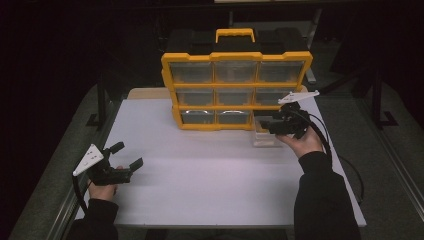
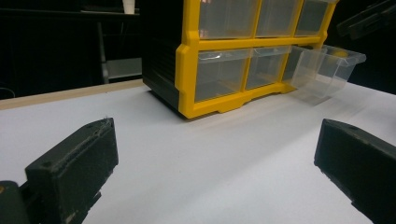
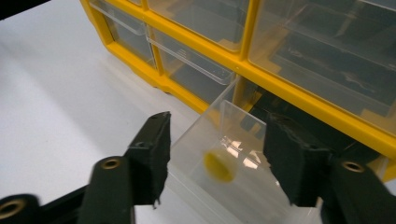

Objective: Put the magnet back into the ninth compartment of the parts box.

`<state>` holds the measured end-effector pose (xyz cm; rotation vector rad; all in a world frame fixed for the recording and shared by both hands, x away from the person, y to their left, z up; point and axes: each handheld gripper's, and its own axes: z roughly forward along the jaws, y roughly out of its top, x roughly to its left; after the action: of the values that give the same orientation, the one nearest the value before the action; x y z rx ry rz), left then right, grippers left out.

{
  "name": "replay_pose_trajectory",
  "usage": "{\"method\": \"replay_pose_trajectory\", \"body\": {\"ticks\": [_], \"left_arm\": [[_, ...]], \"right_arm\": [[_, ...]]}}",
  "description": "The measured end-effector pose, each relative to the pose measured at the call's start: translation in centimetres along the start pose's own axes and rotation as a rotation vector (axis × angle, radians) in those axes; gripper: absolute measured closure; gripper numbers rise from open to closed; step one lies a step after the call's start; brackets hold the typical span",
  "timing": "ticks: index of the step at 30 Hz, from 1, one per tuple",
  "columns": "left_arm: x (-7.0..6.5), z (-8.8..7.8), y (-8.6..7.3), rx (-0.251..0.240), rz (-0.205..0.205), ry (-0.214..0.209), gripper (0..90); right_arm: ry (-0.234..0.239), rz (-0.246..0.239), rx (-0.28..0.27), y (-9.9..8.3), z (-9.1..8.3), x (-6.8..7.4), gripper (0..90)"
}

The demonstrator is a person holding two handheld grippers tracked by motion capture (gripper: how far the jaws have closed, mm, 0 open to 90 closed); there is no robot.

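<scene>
Overall, the high view sets a yellow-framed drawer cabinet (image 1: 236,90) upright at the far side of the white counter (image 1: 210,175), with its bottom-right clear drawer (image 1: 263,132) pulled out onto the counter in front of it. The right gripper view adds what the high view cannot resolve: a small round yellow object (image 3: 219,166) lying on the floor of that drawer, its exact nature unclear. The left gripper view shows the same drawer from the side, tilted forward out of its slot and clear of the neighbouring closed drawers. The right gripper (image 1: 270,125) is held at the drawer by the right hand (image 1: 302,142); its jaws stand released and wide, one to either side of the drawer's open top, and contact with the walls cannot be confirmed. The left gripper (image 1: 127,157), in the left hand (image 1: 102,190), sits near the counter's front-left edge, well apart from the cabinet, jaws spread wide and gripping nothing.
</scene>
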<state>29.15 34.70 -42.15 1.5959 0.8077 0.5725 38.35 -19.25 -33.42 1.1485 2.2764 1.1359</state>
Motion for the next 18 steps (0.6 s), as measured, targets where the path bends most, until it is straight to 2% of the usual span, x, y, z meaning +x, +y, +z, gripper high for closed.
{"method": "replay_pose_trajectory", "body": {"ticks": [4,9,18], "left_arm": [[-0.02,0.00,0.01,0.000,0.002,0.000,0.0],[-0.03,-0.01,0.01,0.000,0.002,-0.001,0.0],[-0.03,-0.11,-0.02,-0.002,-0.001,0.001,0.0]], "right_arm": [[0.004,0.017,-0.021,-0.09,-0.12,-0.08,21.6],[0.009,0.011,-0.037,-0.06,-0.18,0.15,1.4],[-0.008,0.031,-0.086,-0.58,-0.51,0.49,0.0]]}}
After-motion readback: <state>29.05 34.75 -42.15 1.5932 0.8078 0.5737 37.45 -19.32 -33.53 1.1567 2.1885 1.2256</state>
